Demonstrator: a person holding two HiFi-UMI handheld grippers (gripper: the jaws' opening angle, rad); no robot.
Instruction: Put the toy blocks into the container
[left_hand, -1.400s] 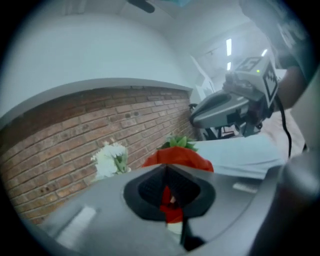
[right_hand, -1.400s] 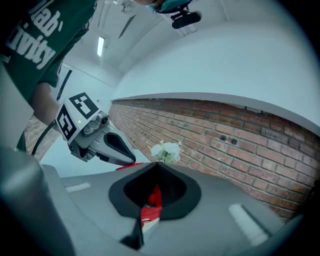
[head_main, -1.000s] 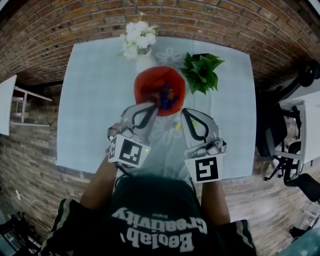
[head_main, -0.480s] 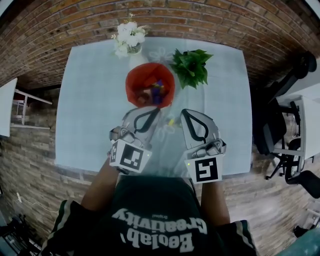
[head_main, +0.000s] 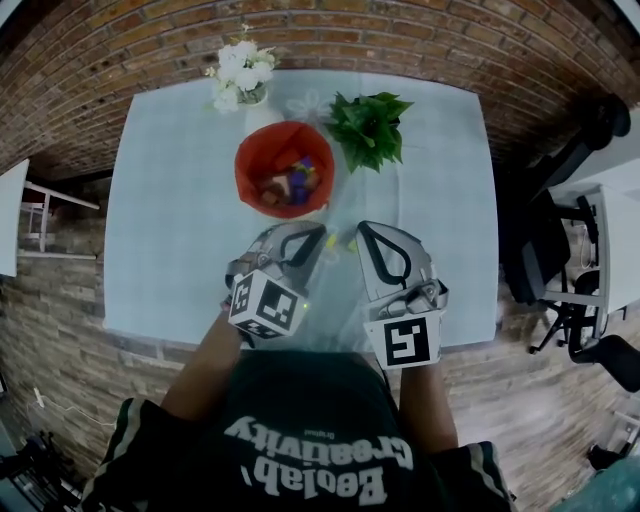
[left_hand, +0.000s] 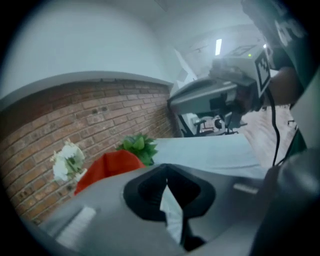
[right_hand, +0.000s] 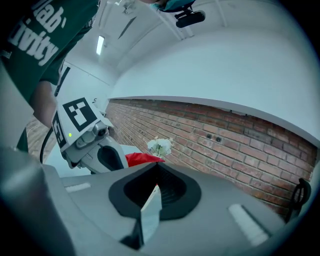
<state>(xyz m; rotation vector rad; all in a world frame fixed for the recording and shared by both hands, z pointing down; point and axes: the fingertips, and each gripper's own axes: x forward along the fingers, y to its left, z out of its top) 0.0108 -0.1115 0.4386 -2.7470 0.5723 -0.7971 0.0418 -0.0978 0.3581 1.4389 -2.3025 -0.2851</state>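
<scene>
The left gripper (head_main: 318, 234) and right gripper (head_main: 363, 230) both have jaws pressed together on nothing; a small yellow block (head_main: 351, 244) lies on the bench (head_main: 170, 220) between their tips, nearer the right; the red container (head_main: 243, 160) stands just beyond.

Left gripper (head_main: 316, 234): jaws together, empty, tipped downward.
Right gripper (head_main: 364, 230): jaws together, empty, just beside it.
Forearms (head_main: 205, 370): bare, extended forward.

Office-type room: brick wall (head_main: 420, 45), wheeled office chairs (head_main: 545, 255) off to one side, ceiling strip light (left_hand: 218, 46).
</scene>
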